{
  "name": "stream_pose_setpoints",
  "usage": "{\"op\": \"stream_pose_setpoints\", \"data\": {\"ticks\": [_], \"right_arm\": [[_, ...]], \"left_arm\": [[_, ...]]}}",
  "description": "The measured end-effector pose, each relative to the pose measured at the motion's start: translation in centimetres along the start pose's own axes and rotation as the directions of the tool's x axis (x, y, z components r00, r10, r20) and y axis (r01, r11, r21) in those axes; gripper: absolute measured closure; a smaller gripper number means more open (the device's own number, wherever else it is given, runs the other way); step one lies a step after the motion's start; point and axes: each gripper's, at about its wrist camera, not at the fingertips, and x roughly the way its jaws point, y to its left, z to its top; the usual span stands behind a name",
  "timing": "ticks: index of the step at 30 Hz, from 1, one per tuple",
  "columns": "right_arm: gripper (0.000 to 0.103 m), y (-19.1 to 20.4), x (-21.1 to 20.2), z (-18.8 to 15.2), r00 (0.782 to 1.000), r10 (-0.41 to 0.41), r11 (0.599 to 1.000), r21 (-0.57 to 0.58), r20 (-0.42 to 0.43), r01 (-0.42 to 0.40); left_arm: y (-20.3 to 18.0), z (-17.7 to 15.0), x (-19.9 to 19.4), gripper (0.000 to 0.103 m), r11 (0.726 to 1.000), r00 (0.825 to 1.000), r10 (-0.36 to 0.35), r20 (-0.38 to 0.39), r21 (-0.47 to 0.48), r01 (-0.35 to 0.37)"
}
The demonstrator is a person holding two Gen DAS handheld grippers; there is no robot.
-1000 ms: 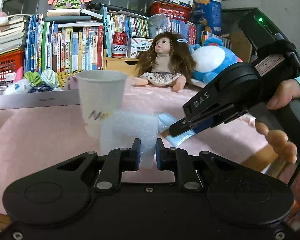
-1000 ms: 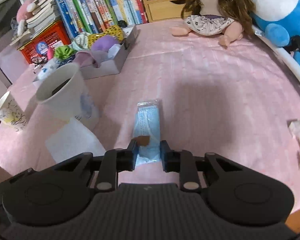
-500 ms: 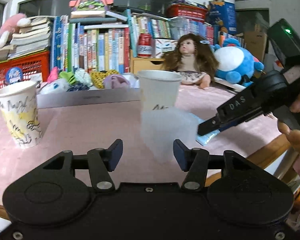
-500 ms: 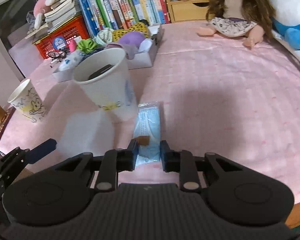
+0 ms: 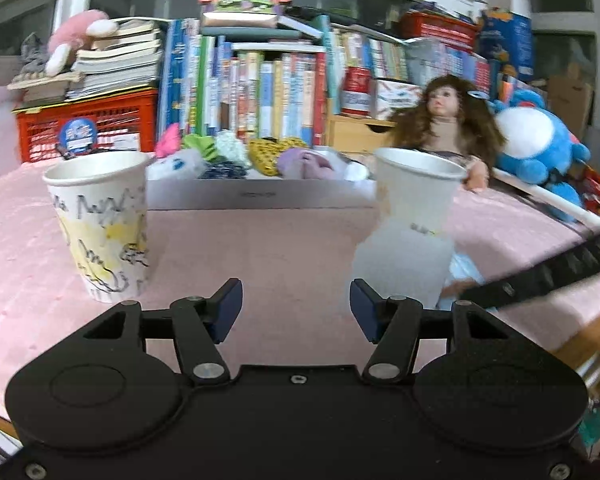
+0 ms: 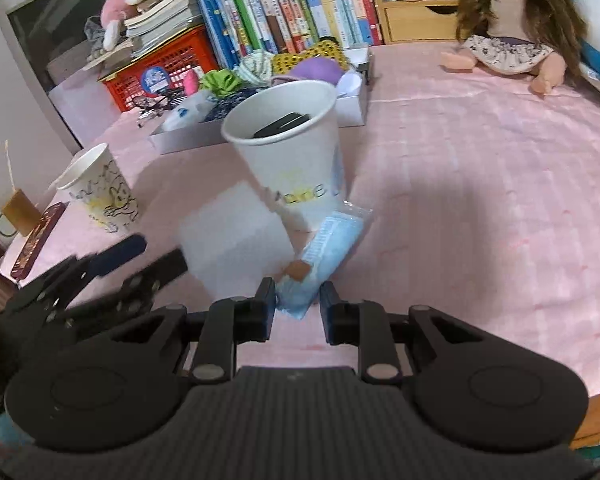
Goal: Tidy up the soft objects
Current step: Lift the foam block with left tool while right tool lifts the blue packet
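Observation:
A white foam piece (image 5: 404,264) leans on a plain white paper cup (image 5: 416,188) on the pink tablecloth. My left gripper (image 5: 294,300) is open, its jaws empty, and the foam stands just beyond its right fingertip. In the right wrist view the left gripper (image 6: 156,254) sits left of the foam piece (image 6: 236,248). My right gripper (image 6: 298,300) is shut on the near end of a blue packaged mask (image 6: 332,244), whose far end touches the cup (image 6: 292,152). Something dark lies inside that cup.
A doodled paper cup (image 5: 100,220) stands at the left. Behind it is a grey tray (image 5: 260,196) of soft items, then books and a red crate. A doll (image 5: 444,120) and a blue plush (image 5: 532,140) sit at the back right. The table edge runs along the right.
My left gripper opened, let go of the foam piece and swung left, so the doodled cup came into view. The right gripper carried the mask packet up to the white cup.

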Motion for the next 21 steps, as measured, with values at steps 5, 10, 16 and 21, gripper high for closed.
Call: {"op": "stream_pose_setpoints", "data": {"ticks": [5,10,16,21], "right_arm": [[0.074,0.2,-0.4,-0.3,1.000,0.014,1.000,-0.003,0.006,-0.014],[0.074,-0.9,-0.8,-0.5,0.999,-0.031,0.999,0.021,0.022,0.031],[0.067,-2.1,-1.7,-0.9,0.994,-0.103,0.994,0.024,0.037,0.103],[0.049,-2.7,-2.2,-1.3,0.984,-0.173,0.985,0.008,0.052,0.173]], "left_arm": [[1.4,0.7,-0.6,0.038,0.997,0.999,-0.039,0.003,-0.060,0.039],[0.5,0.4,-1.8,0.026,0.993,0.994,-0.112,0.009,-0.033,0.112],[-2.1,-0.2,-0.5,0.024,0.991,0.991,-0.134,-0.012,0.018,0.134],[-2.8,-0.5,0.6,0.022,0.990,0.989,-0.141,-0.044,0.003,0.142]]}}
